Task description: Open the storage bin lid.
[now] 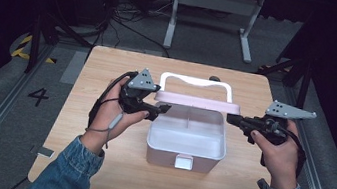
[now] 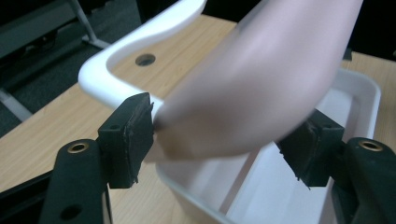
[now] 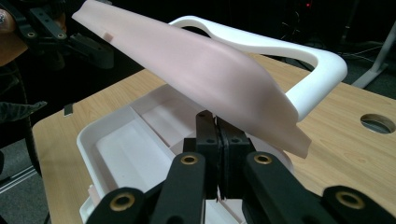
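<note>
High view: the pink box [image 1: 186, 147] sits mid-table, its lid [image 1: 197, 102] raised. The left gripper [image 1: 163, 107] spreads wide around the lid's left edge; the right gripper [image 1: 230, 118], pressed closed and empty, is at its right edge.

- Storage box [image 1: 185, 150]: pale pink, rectangular, standing open at mid-table; white interior split by a thin divider; a white latch on its near wall.
- Lid [image 1: 197, 102]: pink, raised along the box's far edge, tilted over the opening.
- Handle [image 1: 196, 82]: white loop attached to the lid, beyond it.
</note>
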### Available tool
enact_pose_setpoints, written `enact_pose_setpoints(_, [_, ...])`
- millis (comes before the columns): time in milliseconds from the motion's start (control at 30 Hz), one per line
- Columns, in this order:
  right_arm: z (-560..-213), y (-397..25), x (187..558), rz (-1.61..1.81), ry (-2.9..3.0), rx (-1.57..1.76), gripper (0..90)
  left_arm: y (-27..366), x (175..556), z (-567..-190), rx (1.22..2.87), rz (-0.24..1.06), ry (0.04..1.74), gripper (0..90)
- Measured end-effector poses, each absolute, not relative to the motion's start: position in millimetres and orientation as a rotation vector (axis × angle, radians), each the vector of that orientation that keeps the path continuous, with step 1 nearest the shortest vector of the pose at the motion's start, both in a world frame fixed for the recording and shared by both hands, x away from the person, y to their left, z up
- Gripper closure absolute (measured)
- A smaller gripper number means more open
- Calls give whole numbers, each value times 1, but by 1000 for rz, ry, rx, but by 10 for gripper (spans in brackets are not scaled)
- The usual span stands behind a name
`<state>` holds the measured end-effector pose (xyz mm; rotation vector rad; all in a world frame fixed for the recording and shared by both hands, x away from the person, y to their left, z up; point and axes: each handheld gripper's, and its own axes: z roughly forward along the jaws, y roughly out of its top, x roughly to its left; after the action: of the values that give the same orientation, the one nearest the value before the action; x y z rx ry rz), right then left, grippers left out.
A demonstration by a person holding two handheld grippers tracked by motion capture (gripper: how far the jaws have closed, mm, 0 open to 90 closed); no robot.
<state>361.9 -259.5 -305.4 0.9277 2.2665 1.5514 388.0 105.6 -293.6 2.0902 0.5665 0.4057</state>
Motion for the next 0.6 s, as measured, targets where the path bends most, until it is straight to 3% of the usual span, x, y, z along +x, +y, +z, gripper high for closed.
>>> enact_pose_setpoints(600, [-303,-263,357,1569,2252,935,855,94,396,-292,2062,458,512,500])
